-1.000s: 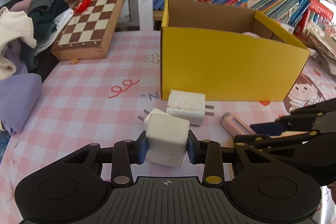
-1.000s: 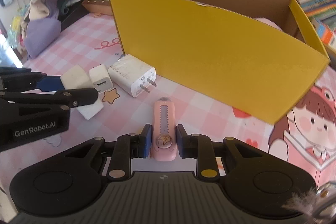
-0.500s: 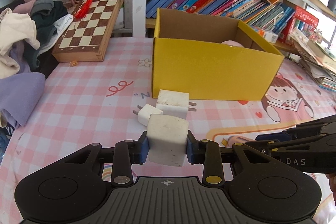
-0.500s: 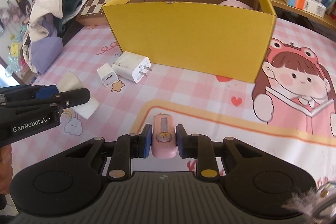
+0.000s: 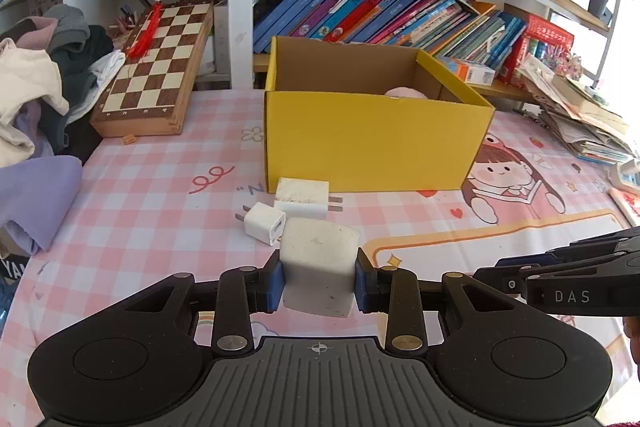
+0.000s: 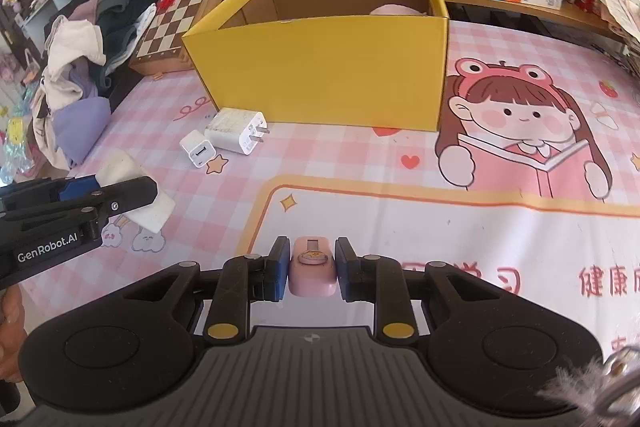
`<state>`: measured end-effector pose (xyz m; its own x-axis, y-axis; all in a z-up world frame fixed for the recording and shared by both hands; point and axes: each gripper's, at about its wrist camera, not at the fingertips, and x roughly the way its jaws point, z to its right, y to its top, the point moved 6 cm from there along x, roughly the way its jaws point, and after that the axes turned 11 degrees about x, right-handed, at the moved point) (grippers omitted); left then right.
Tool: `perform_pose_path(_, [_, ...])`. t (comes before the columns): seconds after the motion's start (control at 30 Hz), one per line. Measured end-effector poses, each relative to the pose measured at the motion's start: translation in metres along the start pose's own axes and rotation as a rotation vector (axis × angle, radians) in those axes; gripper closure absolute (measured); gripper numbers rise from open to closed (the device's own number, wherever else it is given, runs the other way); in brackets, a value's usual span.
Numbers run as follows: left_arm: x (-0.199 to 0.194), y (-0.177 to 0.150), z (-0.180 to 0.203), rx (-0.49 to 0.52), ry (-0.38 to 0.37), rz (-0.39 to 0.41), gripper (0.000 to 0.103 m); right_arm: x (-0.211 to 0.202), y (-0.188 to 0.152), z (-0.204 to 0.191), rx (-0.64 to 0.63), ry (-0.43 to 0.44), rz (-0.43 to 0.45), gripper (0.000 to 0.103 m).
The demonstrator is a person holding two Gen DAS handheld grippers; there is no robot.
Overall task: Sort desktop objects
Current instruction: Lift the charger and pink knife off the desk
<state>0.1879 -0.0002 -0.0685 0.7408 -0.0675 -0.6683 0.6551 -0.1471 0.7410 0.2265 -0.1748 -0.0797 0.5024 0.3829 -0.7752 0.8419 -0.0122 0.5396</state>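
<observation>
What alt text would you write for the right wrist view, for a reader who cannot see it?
The right tongs grip a small pink plastic utility knife above a pink checked cartoon desk mat. Beyond stands an open yellow cardboard box, with two white plug chargers lying before it. At left, the left tongs hold a white block.

The left gripper (image 6: 76,223) bears "GenRobot.AI" in white — the right gripper (image 5: 568,287) shows "DAS" (perhaps cut off). The pink table mat (image 6: 480,227) carries red Chinese characters, "健康" among them.
</observation>
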Motion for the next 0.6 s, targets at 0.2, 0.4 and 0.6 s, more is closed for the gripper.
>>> perform_pose_path(0.2, [-0.007,0.000,0.004,0.019,-0.016,0.010,0.071,-0.010,-0.006,0.001,0.022,-0.006,0.006,0.080])
perform_pose_path(0.4, [-0.016,0.003,0.008,0.040,-0.033,0.033,0.071,-0.023,-0.007,-0.002,0.023,-0.019,0.031,0.080])
perform_pose_path(0.6, [-0.020,0.003,0.015,0.067,-0.054,0.041,0.071,-0.030,-0.012,-0.004,0.008,-0.052,0.051,0.080])
